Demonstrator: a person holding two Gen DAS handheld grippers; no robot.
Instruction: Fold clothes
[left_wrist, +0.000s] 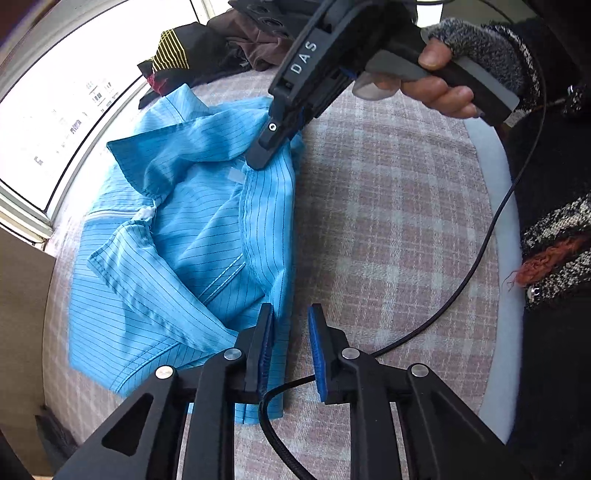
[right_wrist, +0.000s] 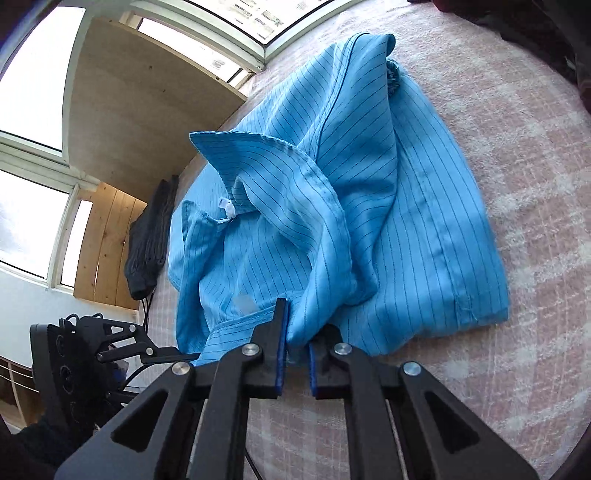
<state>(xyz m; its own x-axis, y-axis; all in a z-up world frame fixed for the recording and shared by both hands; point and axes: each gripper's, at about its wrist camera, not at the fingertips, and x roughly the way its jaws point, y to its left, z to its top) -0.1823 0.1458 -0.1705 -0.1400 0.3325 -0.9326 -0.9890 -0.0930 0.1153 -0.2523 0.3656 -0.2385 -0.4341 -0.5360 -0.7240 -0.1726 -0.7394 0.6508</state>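
Blue shirt (left_wrist: 177, 236) lies crumpled on the checked surface (left_wrist: 388, 221). Right hand-held gripper (right_wrist: 295, 345) pinches a fold of shirt. Left hand-held gripper (left_wrist: 291, 332) apart, straddling the shirt's edge.

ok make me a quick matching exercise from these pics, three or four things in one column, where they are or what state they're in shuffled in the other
Things:
1. blue shirt
2. left tool
3. right tool
4. dark clothes pile

States or places:
A. heaped at the far edge by the window
B. open, straddling the shirt's near edge
C. crumpled on the checked blanket
D. pinching a bunched fold of fabric

Pairs: 1-C, 2-B, 3-D, 4-A
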